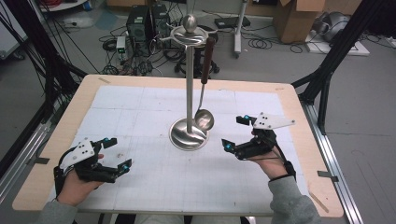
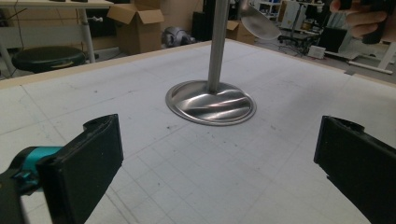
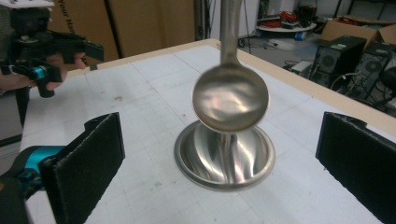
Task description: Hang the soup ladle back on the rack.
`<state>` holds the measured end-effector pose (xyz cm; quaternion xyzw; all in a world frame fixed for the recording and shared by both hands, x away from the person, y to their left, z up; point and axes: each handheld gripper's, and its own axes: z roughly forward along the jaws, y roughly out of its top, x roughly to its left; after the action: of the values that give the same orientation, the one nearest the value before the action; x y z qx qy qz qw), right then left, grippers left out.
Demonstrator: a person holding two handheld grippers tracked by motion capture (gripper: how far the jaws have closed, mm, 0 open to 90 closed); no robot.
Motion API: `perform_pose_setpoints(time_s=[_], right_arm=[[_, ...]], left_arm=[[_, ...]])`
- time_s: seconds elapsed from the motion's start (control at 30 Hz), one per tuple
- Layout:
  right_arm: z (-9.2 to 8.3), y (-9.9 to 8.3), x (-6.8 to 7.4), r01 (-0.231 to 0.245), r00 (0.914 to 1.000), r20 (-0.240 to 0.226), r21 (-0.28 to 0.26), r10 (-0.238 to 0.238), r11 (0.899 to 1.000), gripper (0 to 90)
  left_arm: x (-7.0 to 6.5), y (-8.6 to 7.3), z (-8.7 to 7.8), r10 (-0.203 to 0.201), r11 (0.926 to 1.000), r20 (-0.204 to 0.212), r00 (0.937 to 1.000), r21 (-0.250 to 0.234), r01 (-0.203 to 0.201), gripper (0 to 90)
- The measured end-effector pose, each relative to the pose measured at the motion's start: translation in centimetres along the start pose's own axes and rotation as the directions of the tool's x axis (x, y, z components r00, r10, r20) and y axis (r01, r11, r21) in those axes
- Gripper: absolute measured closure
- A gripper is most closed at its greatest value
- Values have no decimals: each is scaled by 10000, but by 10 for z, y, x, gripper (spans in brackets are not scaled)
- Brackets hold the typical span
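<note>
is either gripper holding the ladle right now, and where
Nothing is held. Left gripper and right gripper are open and empty; the ladle hangs from the stand.

A ladle [image 1: 204,119] hangs from the stand [image 1: 188,134] at the table's [image 1: 140,84] middle, its bowl just above the stand's base. My right gripper [image 1: 238,132] sits just right of the ladle, nothing between its jaws. My left gripper [image 1: 116,153] rests well left of the stand, nearer me.

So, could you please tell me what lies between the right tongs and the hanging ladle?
Nothing: in the right gripper view, bare white mat separates the open right tongs from the ladle.
</note>
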<state>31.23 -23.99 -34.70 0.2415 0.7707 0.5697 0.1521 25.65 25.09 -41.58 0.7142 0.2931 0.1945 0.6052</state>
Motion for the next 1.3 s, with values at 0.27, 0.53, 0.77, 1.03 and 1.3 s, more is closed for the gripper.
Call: perform_pose_setpoints(time_s=[0.27, 0.53, 0.77, 1.03, 1.3], right_arm=[[-9, -16, -9, -401, 9988, 256, -260, 407, 9989, 3], [-19, -31, -13, -679, 9967, 413, -410, 696, 9969, 3], [-33, -47, -18, -892, 9907, 993, -429, 930, 9951, 3], [-41, -55, -15, -655, 9884, 1318, -747, 750, 9950, 3], [-53, -69, -12, -593, 9865, 1460, -1057, 745, 9926, 3]], left_arm=[[0, 0, 0, -1, 10000, 1, 10000, 15, 1, 19], [0, 1, -1, -7, 10000, 34, 10000, 9, 7, 19], [0, 2, -2, 13, 10000, 4, 10000, -67, -13, 18], [0, 3, -3, -89, 9997, 16, 10000, -237, 89, 18], [1, 2, -3, -101, 9997, 38, 9999, -223, 102, 18]])
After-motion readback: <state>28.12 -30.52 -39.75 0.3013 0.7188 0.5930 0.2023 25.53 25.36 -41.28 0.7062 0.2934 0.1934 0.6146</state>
